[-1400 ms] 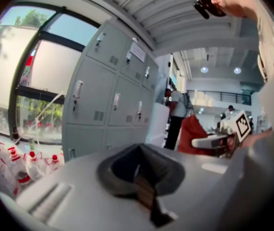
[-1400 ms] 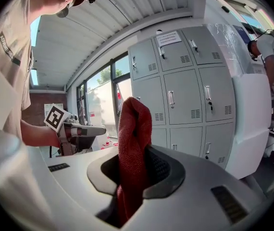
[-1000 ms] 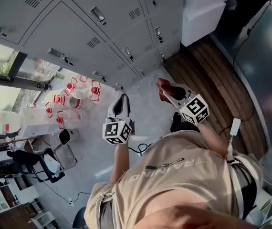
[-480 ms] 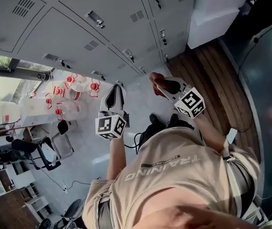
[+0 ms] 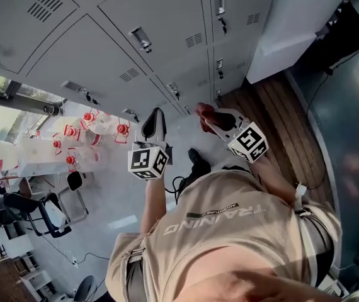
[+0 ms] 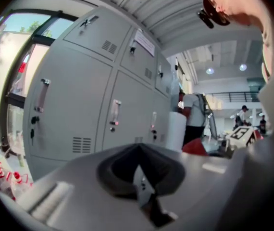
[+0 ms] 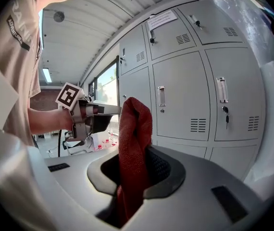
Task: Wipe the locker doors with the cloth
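Grey locker doors (image 5: 135,24) with handles and vents fill the top of the head view and stand ahead in both gripper views (image 7: 180,100). My right gripper (image 5: 212,119) is shut on a red cloth (image 7: 134,143), which sticks up from between its jaws; the cloth (image 5: 203,112) is held short of the lockers, not touching them. My left gripper (image 5: 154,119) is beside it on the left, jaws together with nothing held, pointing at the lower doors (image 6: 74,109). In the left gripper view the right gripper's marker cube (image 6: 242,134) and cloth (image 6: 194,147) show at right.
Clear bottles with red caps (image 5: 79,137) stand by the window at left. A black office chair (image 5: 41,209) is below them. A white cabinet (image 5: 293,24) stands right of the lockers on wood flooring (image 5: 286,124). A cable (image 5: 179,184) lies on the floor. A person (image 6: 193,117) stands farther along the lockers.
The view has tilted up, so more of the locker doors shows. Both grippers have edged closer to the lockers. The cloth stays clamped in the right gripper.
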Demonstrator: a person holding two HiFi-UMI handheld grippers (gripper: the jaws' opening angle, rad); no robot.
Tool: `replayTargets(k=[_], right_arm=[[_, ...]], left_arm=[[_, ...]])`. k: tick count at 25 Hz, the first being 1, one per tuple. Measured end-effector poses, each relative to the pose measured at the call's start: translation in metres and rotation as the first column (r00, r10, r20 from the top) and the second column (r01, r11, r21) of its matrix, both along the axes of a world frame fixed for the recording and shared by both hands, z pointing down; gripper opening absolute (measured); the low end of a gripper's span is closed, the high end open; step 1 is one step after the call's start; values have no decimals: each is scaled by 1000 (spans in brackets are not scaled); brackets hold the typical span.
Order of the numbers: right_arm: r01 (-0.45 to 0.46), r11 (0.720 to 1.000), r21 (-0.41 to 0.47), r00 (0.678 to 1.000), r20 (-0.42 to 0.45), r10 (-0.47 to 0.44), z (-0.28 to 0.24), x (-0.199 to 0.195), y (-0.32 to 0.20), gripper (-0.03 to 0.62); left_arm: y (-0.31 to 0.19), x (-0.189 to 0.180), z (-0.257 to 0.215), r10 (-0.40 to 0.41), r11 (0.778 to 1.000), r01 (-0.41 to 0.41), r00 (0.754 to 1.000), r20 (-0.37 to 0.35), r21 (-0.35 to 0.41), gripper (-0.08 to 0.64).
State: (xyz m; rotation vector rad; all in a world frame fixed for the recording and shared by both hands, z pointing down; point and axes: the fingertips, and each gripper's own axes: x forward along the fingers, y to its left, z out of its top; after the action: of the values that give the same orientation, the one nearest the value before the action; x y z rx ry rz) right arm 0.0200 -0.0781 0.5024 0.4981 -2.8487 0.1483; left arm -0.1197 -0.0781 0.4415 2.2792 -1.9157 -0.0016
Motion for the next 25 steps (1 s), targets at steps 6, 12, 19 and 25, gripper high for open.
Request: replayTargets(k=[6,12,19,25], right_arm=[[-22,990,136,999,-41,28,-37,-47,-43,55],[-10,939,344,995,-92,44,-79,-106,-78,55],[13,760,649,970,-193,148,-148,-136,-119,54],[52,546,836,940,-225,255,-222,-154,-144,55]], left_arm=[[-28,-39,-14,48,998,-50,998,40,37,6],[-46,-80,-7,76,997,-77,994,78,2,6],[-65,-91,-12,109,994,-110,991,84,6,6],[-74,-87,-19,112,994,-113,990,90,6,6]])
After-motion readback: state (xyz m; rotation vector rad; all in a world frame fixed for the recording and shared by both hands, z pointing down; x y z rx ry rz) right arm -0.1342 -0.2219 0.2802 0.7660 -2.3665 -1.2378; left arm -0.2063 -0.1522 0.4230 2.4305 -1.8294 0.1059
